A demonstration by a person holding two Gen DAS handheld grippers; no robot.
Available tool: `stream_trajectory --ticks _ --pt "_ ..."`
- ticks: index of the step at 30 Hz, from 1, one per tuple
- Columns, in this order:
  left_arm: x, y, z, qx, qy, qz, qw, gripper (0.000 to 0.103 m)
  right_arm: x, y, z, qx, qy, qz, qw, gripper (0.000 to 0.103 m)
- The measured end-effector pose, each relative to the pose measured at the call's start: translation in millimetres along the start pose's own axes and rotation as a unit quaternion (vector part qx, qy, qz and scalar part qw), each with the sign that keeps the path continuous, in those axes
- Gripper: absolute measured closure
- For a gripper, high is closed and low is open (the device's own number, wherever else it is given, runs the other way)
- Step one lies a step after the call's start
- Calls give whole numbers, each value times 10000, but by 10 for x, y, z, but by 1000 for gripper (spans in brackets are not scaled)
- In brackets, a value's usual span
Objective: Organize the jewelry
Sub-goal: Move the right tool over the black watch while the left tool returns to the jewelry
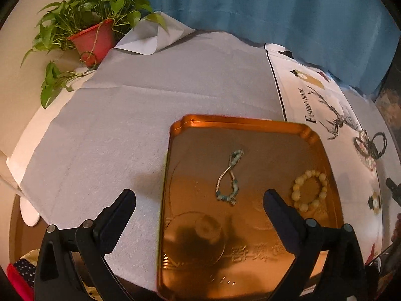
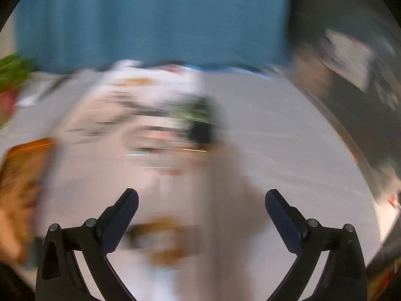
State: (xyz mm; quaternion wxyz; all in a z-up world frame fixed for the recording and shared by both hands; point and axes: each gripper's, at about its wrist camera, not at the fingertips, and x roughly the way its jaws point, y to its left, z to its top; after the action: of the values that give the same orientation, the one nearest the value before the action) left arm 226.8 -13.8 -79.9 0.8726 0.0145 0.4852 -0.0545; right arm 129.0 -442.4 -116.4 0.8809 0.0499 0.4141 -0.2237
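Observation:
In the left wrist view a copper-coloured tray lies on the grey cloth. In it lie a turquoise bead bracelet on a cord and a cream bead bracelet. More jewelry lies in a small pile on the printed white cloth to the tray's right. My left gripper is open and empty above the tray's near left part. The right wrist view is heavily motion-blurred; my right gripper is open and empty over the printed cloth, with the tray's edge at its left.
A potted plant in a red pot stands at the far left corner. A blue curtain hangs behind the table. The printed cloth covers the table's right part. A dark object lies at the right edge.

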Motion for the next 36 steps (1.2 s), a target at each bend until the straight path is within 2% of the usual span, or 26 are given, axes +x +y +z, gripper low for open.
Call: stream_trajectory --ticks 2,5,9,15,19,22,24,28,32,36 --pt "53 -54 84 3 -40 31 10000 2 315 -315 95 326 314 -125 9989 2" --pt "137 -125 187 -8 -83 53 10000 2 672 -562 178 614 577 -27 9964 0" --pt "256 -163 333 -144 -100 -122 9998 2 868 -551 371 512 566 39 9971 0" --pt "312 -154 489 -83 -226 -310 9992 2 882 -541 409 527 563 51 9970 0" --pt "317 -20 512 -64 -389 -69 9992 2 894 -545 409 527 564 53 9970 0" --pt "359 186 454 -47 -405 442 9982 2 898 -545 405 527 563 53 9970 0" --pt "407 385 439 -224 -396 609 9971 1 898 -545 403 527 563 53 9970 0" --pt "510 781 429 -881 -297 820 9923 1 903 -545 399 527 563 54 9970 0" --pt "516 1028 432 -1352 -433 660 9877 1 901 -542 396 528 564 54 9970 0" --pt "597 1127 379 -1597 -403 468 9852 1 901 -540 393 528 565 54 9970 0"
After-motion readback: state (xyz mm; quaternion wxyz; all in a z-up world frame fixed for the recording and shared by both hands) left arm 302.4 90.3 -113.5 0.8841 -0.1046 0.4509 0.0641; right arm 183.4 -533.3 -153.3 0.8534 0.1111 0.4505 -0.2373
